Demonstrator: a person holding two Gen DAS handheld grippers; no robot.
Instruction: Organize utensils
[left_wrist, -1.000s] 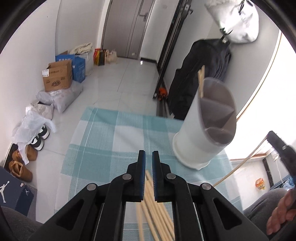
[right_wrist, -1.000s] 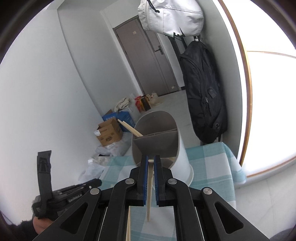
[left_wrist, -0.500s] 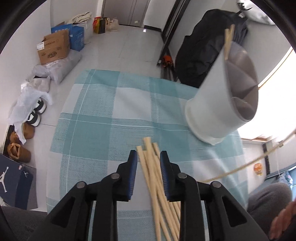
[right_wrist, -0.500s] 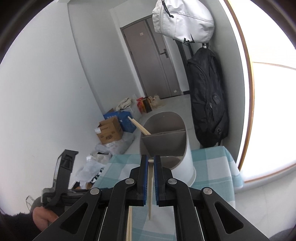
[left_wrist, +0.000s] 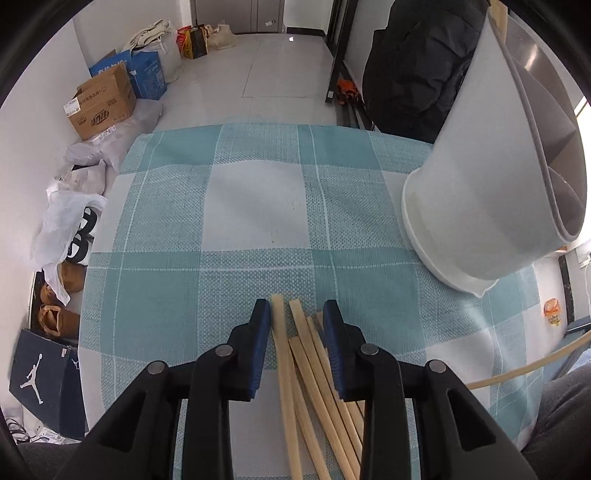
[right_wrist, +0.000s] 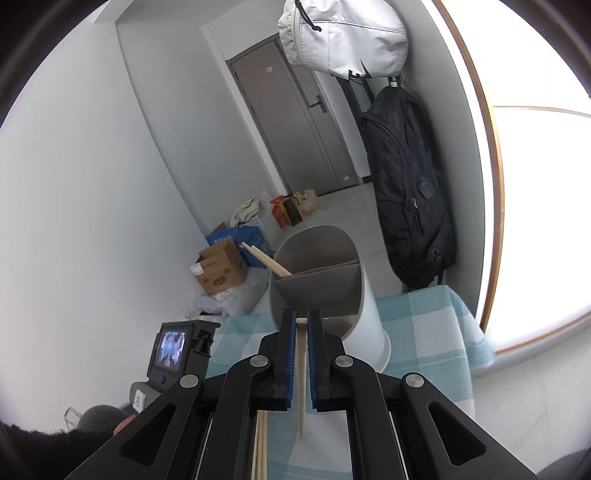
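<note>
Your bench (left_wrist: 255, 206) carries the white holder (left_wrist: 480, 192), ahead-right of the left claw (left_wrist: 297, 314). That claw is spread, straddling the chopstick pile (left_wrist: 314, 369), sticks running lengthwise between its tips (none pinched yet). Right claw (right_wrist: 301, 325) pinches one chopstick (right_wrist: 302, 387), holder just ahead.

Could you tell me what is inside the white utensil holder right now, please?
The white utensil holder is split by grey dividers. Two wooden chopsticks lean out of the far compartment. The compartment floors are hidden, so anything short lying inside cannot be ruled out.
</note>
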